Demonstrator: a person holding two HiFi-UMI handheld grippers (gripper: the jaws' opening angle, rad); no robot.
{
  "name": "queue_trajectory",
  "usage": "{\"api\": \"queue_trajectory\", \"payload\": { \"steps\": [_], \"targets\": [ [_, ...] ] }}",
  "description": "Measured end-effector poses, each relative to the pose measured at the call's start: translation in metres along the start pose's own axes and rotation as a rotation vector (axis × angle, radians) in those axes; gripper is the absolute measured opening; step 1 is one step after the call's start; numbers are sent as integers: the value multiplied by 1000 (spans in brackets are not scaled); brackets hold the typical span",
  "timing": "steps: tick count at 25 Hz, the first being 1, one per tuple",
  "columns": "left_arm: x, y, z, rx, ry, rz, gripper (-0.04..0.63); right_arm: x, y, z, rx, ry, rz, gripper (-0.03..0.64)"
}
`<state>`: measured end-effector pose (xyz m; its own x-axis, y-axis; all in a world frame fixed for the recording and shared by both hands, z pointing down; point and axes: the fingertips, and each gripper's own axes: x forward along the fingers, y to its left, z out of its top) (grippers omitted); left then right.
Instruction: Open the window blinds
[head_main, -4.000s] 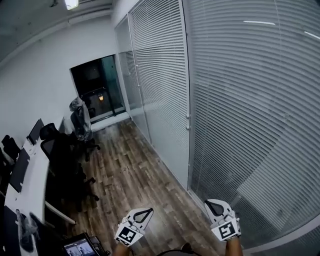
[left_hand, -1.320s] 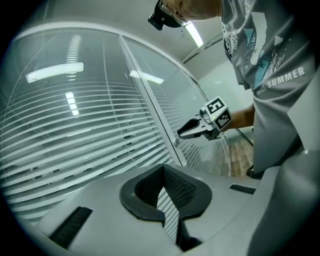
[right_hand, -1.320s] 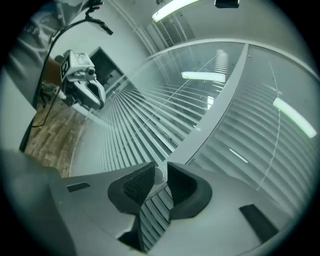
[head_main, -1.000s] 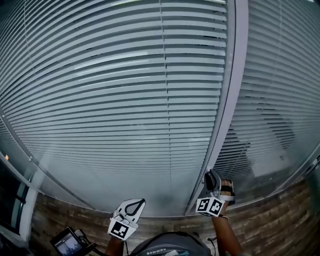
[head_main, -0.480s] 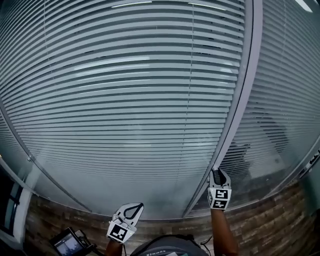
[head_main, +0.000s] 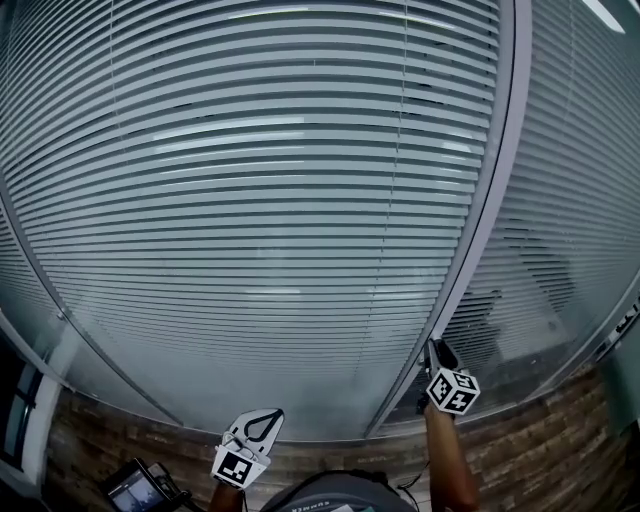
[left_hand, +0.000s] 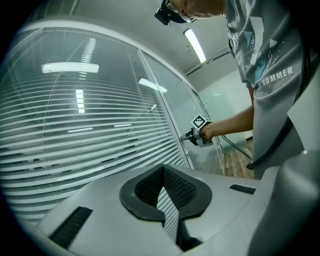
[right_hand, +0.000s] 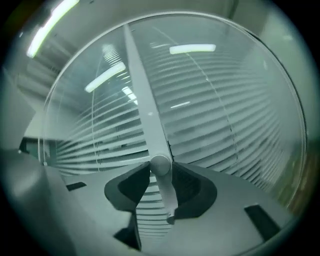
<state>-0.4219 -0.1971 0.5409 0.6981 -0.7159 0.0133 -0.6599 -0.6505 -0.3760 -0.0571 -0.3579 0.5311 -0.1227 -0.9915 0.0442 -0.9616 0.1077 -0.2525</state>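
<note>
While right hand-held gripper (head_main: 438, 351) clamps knob (right_hand: 160, 164) | left hand-held gripper (left_hand: 163, 169) closed, empty | glass-fronted blinds (head_main: 250, 200)

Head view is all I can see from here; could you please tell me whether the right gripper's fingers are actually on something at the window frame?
Observer: Yes. The right gripper view shows a round knob on the frame upright, clamped between the fingers of the right gripper.
Operator: Thank you. And is the left gripper holding anything?
Observer: No. In the left gripper view, the left gripper has its fingers together with nothing between them, only blind slats beyond.
</note>
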Motion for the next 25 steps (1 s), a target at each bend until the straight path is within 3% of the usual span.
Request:
{"api": "queue_trajectory", "payload": {
  "steps": [2, 5, 11, 14, 16, 17, 21, 22, 23, 25],
  "targets": [
    [0, 3, -2, -7, 4, 4, -5, -4, 1, 0, -42, -1, -18, 95],
    [3, 4, -6, -8, 16, -1, -5, 0, -3, -3, 100, -6, -2, 95],
    [7, 1, -7, -9, 14, -12, -5, 8, -7, 12, 208, -54, -2, 98],
    [9, 2, -9, -11, 19, -12, -5, 7, -8, 11, 156, -45, -26, 97],
    [9, 2, -11, -11, 25, -13, -5, 7, -4, 10, -43, -21, -61, 97],
    [10, 2, -11, -13, 25, -13, -5, 7, 0, 10, -220, 3, -88, 97],
    [12, 2, -7, -12, 22, -19, -5, 6, 19, 7, -1106, 119, -207, 97],
    [13, 2, -9, -12, 24, -22, -5, 6, 22, 3, -1247, 138, -220, 97],
    [13, 1, -12, -13, 27, -24, -5, 7, 23, -1, -1310, 150, -218, 97],
    [13, -2, -19, -14, 26, -29, -5, 6, 25, -7, -1243, 156, -180, 97]
  ]
}}
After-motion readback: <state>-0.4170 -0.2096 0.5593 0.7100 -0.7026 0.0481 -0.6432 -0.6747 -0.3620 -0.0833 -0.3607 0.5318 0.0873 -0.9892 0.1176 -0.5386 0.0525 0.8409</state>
